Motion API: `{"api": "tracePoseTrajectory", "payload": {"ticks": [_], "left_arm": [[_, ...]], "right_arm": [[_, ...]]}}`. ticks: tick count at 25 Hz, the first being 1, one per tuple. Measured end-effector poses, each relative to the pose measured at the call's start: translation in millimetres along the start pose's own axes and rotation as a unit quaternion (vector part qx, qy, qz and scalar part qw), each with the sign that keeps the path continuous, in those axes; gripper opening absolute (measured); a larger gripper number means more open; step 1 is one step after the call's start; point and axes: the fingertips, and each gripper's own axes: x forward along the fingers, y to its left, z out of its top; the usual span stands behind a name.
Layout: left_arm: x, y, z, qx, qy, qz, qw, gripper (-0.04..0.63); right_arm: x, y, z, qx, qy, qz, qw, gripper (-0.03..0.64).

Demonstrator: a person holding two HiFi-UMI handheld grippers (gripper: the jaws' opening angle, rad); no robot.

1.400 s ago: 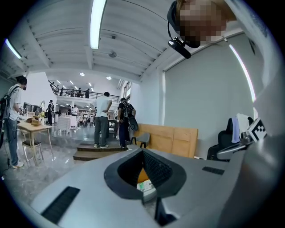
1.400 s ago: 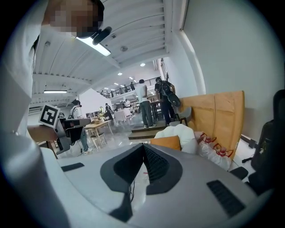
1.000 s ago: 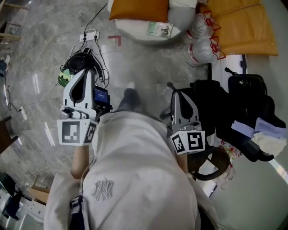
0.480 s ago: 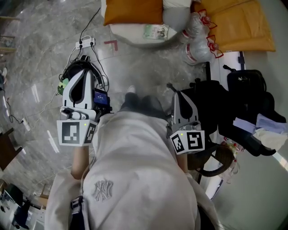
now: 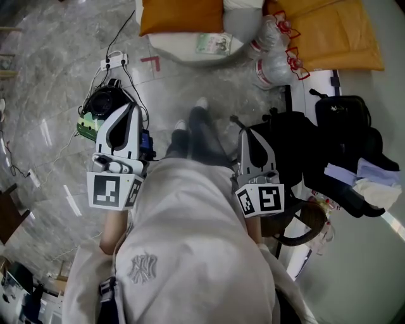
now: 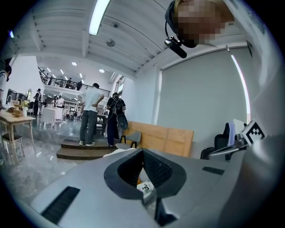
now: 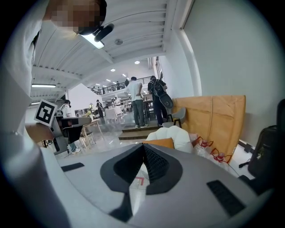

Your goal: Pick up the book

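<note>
The book (image 5: 212,43), thin with a pale green printed cover, lies on a white cushion (image 5: 183,45) on the floor at the top of the head view, far ahead of both grippers. My left gripper (image 5: 130,107) is held out at the left above the marble floor, its jaws closed tip to tip with nothing between them. My right gripper (image 5: 246,133) is held out at the right, shut and empty as well. In the left gripper view a small printed patch shows through the gap below the closed jaw tips (image 6: 142,151). The right gripper (image 7: 143,146) points toward the white cushion (image 7: 173,136).
An orange cushion (image 5: 180,16) and orange mats (image 5: 342,35) lie by the white cushion. Packs of water bottles (image 5: 275,60) stand at the right. Black bags (image 5: 338,136) crowd the right side. A power strip (image 5: 114,61), cables and a black device (image 5: 101,104) lie at the left. People stand further back (image 6: 91,113).
The person has stepped forward, with one foot now out ahead. The left gripper has shifted right and a little down in the head view. The right gripper has barely moved.
</note>
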Motion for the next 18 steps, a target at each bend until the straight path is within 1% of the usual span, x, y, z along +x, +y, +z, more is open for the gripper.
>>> {"api": "tracePoseTrajectory", "payload": {"ticks": [3,7,12,15,18], "left_arm": [[7.9,-7.0,-0.7,0.010,0.007,-0.003,0.9999,0.009],[24.8,-13.4,-2.6,0.024,0.020,-0.009,0.9995,0.009],[54.4,-19.8,4.3,0.022,0.020,-0.012,0.9995,0.009],[70.9,-14.9,7.8,0.024,0.020,0.002,0.9995,0.009],[88.2,-8.8,12.4,0.028,0.020,0.020,0.9992,0.009]], "right_arm": [[9.4,-3.7,0.5,-0.008,0.004,0.005,1.000,0.017],[29.6,-11.6,9.2,-0.032,-0.002,0.011,0.999,0.017],[58.6,-25.9,27.2,-0.066,-0.010,0.025,0.997,0.017],[73.8,-39.2,36.3,-0.069,-0.011,0.036,0.997,0.017],[86.3,-59.3,45.1,-0.071,-0.015,0.038,0.997,0.017]]}}
